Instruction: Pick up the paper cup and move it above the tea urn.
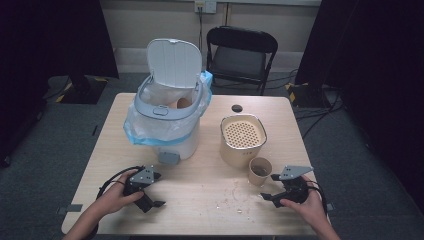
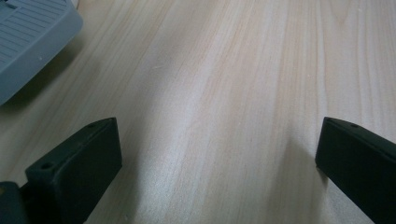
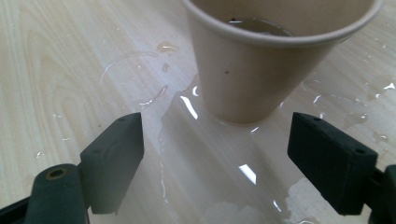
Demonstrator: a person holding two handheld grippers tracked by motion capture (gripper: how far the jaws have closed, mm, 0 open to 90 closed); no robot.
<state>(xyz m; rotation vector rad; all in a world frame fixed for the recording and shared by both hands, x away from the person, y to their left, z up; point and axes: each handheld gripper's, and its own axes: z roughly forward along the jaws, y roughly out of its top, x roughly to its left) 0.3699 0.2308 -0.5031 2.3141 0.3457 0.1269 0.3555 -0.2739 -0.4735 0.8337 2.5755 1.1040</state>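
Note:
A tan paper cup [image 1: 260,171] stands upright near the table's front right, just in front of a beige canister [image 1: 242,140] with a perforated top. In the right gripper view the cup [image 3: 261,70] holds some liquid and sits in a puddle [image 3: 219,154] on the wood. My right gripper [image 1: 270,186] lies just right of the cup, pointing at it. Its jaws stand open [image 3: 215,158], short of the cup and not touching it. My left gripper [image 1: 157,190] rests at the front left, open [image 2: 217,158] over bare wood.
A white pedal bin [image 1: 167,107] with a raised lid and a blue-edged bag stands at the back left; its grey pedal [image 2: 28,42] is near my left gripper. Crumbs and drops [image 1: 235,197] dot the front middle. A black chair [image 1: 240,57] stands behind the table.

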